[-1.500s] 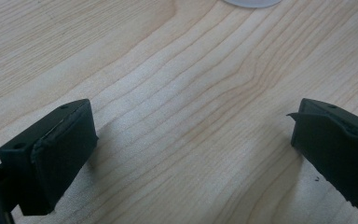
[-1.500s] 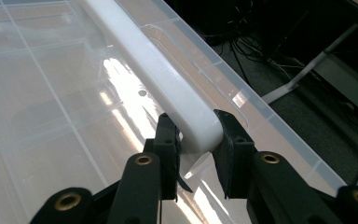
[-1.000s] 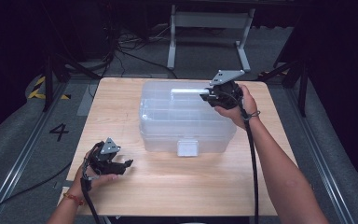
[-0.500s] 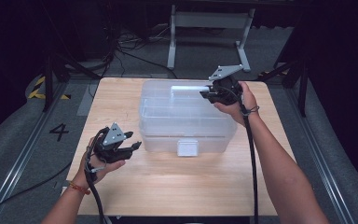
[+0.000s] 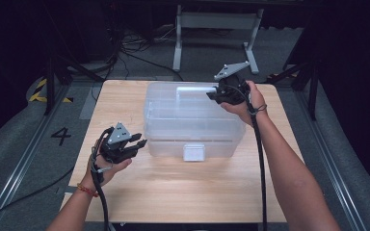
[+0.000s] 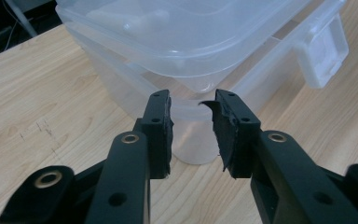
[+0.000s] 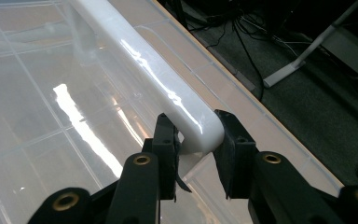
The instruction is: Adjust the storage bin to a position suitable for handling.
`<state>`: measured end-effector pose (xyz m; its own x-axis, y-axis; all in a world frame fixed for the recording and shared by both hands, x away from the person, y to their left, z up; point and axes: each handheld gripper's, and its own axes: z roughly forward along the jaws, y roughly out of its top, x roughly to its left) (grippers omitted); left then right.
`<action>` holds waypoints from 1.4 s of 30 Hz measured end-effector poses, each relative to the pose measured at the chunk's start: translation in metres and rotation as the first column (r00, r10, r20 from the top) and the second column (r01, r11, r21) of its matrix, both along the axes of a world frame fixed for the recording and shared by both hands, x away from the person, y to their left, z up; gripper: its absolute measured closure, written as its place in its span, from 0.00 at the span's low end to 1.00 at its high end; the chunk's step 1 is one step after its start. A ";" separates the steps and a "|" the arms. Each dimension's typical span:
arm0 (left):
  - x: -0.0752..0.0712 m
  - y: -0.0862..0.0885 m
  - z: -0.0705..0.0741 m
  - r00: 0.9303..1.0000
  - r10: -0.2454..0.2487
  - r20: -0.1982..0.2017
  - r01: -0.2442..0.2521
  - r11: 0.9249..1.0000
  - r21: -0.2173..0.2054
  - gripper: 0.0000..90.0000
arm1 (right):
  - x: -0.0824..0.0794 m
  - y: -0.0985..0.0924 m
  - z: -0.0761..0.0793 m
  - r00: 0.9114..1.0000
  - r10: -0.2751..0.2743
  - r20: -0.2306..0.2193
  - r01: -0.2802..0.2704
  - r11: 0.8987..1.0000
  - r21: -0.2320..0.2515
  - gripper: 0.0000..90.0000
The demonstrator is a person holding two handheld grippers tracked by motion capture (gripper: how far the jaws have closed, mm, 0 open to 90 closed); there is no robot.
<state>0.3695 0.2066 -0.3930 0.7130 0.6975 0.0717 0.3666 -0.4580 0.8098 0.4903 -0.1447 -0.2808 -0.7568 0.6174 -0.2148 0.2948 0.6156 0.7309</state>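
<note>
A clear plastic storage box (image 5: 192,122) with a clear lid (image 6: 177,32) stands mid-table. A white handle (image 5: 195,89) runs along the lid's far side. My right gripper (image 5: 214,94) is at that handle's right end; in the right gripper view its jaws (image 7: 196,135) press on both sides of the white handle (image 7: 144,60). My left gripper (image 5: 138,143) hovers open just off the box's front left corner. In the left gripper view, the box's rounded corner (image 6: 191,135) sits right behind its gap (image 6: 192,107), apart from the pads.
A white latch (image 5: 193,151) hangs on the box's front wall, also seen as a latch (image 6: 324,51) in the left gripper view. The wooden table (image 5: 183,192) has bare room in front of the box. Cables and a metal stand (image 5: 217,24) lie on the floor beyond.
My left gripper has risen from the front left of the table and moved right, up to the box's front left corner. The right gripper has stayed at the handle, tilting slightly.
</note>
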 end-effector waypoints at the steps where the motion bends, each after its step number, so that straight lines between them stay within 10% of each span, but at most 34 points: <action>1: 0.000 -0.001 0.000 1.000 0.006 0.000 -0.006 1.000 -0.010 0.78 | 0.000 0.000 0.000 1.000 -0.002 -0.001 0.002 1.000 -0.001 0.80; 23: 0.009 -0.005 -0.003 0.998 0.057 0.022 -0.056 0.996 -0.063 0.88 | -0.001 -0.002 0.003 0.999 -0.037 0.000 0.037 0.999 -0.012 0.68; 34: 0.010 -0.003 -0.001 0.997 0.063 0.034 -0.060 0.996 -0.067 0.89 | -0.028 -0.059 0.021 0.993 -0.085 0.077 0.081 0.995 0.054 0.55; 42: 0.010 -0.004 0.002 0.996 0.077 0.041 -0.074 0.995 -0.063 0.88 | -0.047 -0.106 0.005 0.989 -0.115 0.090 0.105 0.989 0.108 0.51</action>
